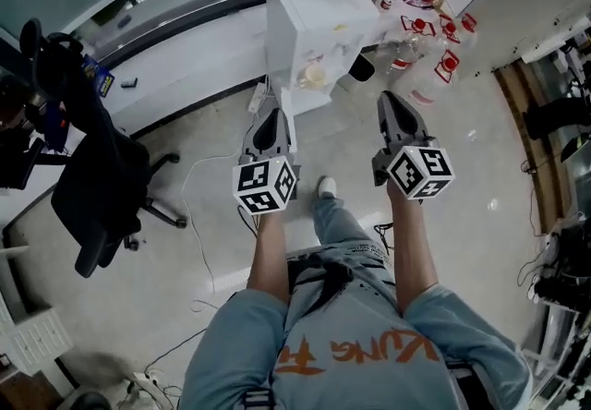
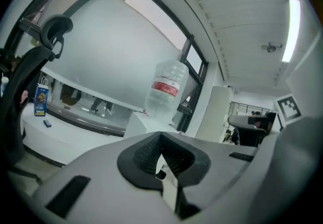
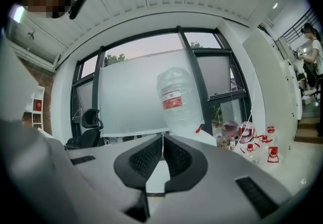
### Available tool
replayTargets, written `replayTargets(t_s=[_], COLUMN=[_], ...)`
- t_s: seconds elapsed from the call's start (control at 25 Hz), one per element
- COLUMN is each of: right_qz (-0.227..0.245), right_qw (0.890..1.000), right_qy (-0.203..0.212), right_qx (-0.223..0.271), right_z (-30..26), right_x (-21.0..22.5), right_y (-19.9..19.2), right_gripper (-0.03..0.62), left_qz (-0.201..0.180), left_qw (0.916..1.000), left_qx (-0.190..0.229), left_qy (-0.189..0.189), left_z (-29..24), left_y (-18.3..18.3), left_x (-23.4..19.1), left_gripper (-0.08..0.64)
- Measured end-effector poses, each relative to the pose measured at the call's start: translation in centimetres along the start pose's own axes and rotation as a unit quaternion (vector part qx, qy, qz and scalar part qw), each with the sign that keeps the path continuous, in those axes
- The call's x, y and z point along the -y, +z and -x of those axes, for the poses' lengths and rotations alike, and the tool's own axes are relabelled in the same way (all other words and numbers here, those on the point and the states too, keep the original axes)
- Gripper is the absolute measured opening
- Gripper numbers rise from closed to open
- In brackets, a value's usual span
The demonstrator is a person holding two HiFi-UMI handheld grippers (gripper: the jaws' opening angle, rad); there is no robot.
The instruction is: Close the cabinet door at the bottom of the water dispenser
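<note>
White water dispenser [image 1: 314, 34], clear bottle [image 3: 177, 102] with red label, black office chair [image 1: 97, 179], grey floor [image 1: 138, 307]

From my head, one camera looks steeply down past my arms onto the left gripper [image 1: 270, 114], the right gripper [image 1: 390, 102] and the water dispenser [image 1: 309, 39] close ahead. Each gripper camera rides low behind its jaws, facing roughly level. Both share the bottle [image 2: 166, 89] and the window [image 3: 131, 97] behind.

A black office chair [image 1: 97, 177] stands left; red-capped bottles [image 1: 449, 64] cluster right.
</note>
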State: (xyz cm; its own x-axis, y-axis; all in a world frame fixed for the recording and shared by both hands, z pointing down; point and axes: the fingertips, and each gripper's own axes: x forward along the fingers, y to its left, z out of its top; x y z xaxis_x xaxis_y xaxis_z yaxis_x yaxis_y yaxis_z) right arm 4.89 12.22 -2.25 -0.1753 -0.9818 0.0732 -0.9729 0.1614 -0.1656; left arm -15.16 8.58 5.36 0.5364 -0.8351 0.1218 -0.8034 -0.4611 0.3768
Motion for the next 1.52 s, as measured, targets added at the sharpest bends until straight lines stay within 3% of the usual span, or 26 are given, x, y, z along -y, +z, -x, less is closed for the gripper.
replayTargets(t_s=[0.12,0.28,0.52,0.76,0.92,1.12,1.4,1.52], right_qz=[0.041,0.03,0.017,0.029,0.041,0.05,0.058,0.07], right_qw=[0.999,0.999,0.996,0.987,0.976,0.963,0.946,0.936], right_qy=[-0.004,0.026,0.076,0.139,0.179,0.204,0.221,0.236], right_qx=[0.008,-0.016,-0.04,-0.077,-0.117,-0.171,-0.231,-0.252], right_z=[-3.4,-8.5,-13.9,-17.5,-18.9,-18.7,-18.2,-18.1], right_x=[5.5,10.3,13.6,12.0,9.3,6.3,5.0,4.0], right_y=[1.4,0.7,-1.7,-5.4,-10.2,-17.0,-25.4,-28.2], right_gripper=[0.031,0.031,0.031,0.031,0.031,0.031,0.031,0.031], left_qz=[-0.002,-0.007,-0.021,-0.011,-0.002,-0.042,-0.02,-0.047], left_qw=[0.9984,0.9901,0.9856,0.9771,0.9671,0.9506,0.9496,0.9452], left_qx=[-0.017,-0.061,-0.071,-0.073,-0.076,-0.095,-0.126,-0.155], left_qy=[0.055,0.126,0.152,0.199,0.243,0.292,0.286,0.283], left_z=[-3.3,-6.6,-11.9,-12.7,-11.3,-9.5,-10.1,-10.1], left_y=[-2.4,-4.4,-4.9,-5.5,-7.4,-10.7,-17.2,-20.3], left_x=[-0.3,-1.1,1.1,-1.2,-4.6,-8.2,-10.4,-11.4], left_gripper=[0.008,0.008,0.008,0.008,0.008,0.008,0.008,0.008])
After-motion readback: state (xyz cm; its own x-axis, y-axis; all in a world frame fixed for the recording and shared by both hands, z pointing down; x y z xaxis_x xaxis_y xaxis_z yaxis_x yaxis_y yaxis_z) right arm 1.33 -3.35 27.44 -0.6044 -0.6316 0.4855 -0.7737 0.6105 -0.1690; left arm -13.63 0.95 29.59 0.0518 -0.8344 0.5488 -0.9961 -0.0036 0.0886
